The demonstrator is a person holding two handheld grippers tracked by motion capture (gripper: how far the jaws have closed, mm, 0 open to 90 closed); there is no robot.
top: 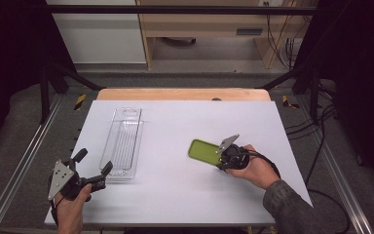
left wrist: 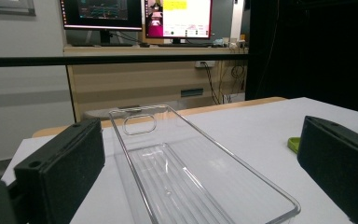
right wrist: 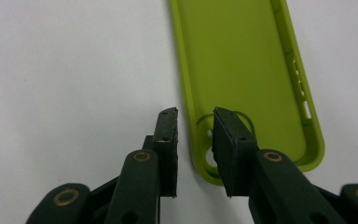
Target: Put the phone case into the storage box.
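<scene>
- Right claw (top: 222, 155), centre-right of high view: jaws narrow, straddling the near rim of the case (top: 205, 151). In the right claw view one jaw sits outside the rim on the table and the other inside the shell, over the round camera cutout. There's a small gap on the outer side, so pads aren't yet clamped on the wall.
- Case (right wrist: 242, 70): lime green, matte and rubbery-looking, a long rounded rectangle with a raised lip. It lies open side up, with small slot cutouts along its right edge. In the high view it sits flat, right of centre.
- Left claw (top: 93, 168), lower left of high view: jaws wide, nothing between the pads. It's black with a grey three-cornered plate on top. In the left claw view both blocky jaws frame the tray, not touching it.
- Tray (left wrist: 186, 172): clear hard plastic, long and narrow, with a ribbed floor, rounded corners and an oval handle slot at the far end. In the high view (top: 122, 144) it sits left of centre, just beyond the left claw and well apart from the case.
- Table (top: 175, 195): smooth white sheet with a wood edge at the far side.
</scene>
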